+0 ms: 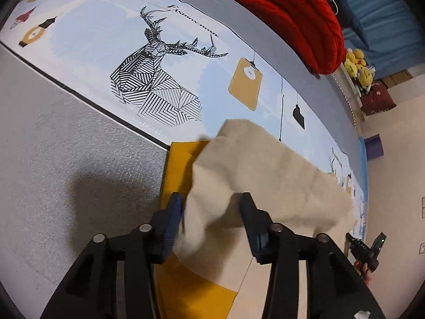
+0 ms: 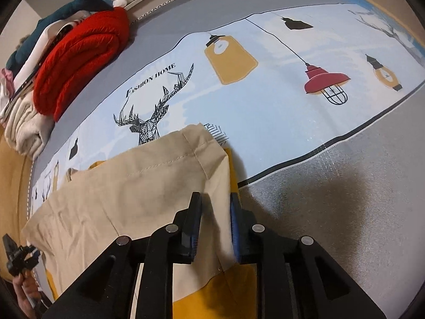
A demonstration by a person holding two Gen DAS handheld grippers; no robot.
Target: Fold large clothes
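A large beige garment [image 1: 265, 164] with yellow panels [image 1: 180, 164] lies on the printed cover, its upper layer folded over. In the left wrist view my left gripper [image 1: 212, 204] is open, and a blurred, loose fold of the beige cloth hangs between its fingers. In the right wrist view the beige garment [image 2: 132, 191] shows a stitched hem, with a yellow layer [image 2: 212, 292] beneath it. My right gripper [image 2: 215, 204] is open around the garment's right edge; the thin cloth sits in the gap without being pressed. Each view shows the other gripper small at its edge [image 1: 364, 250] [image 2: 18, 255].
The cover [image 1: 186, 26] carries a deer drawing and lamp prints, with a grey textured area [image 1: 66, 172] beside the garment. A folded red padded jacket [image 2: 79, 61] tops a pile of clothes at the far edge. Yellow plush toys [image 1: 357, 65] sit beyond.
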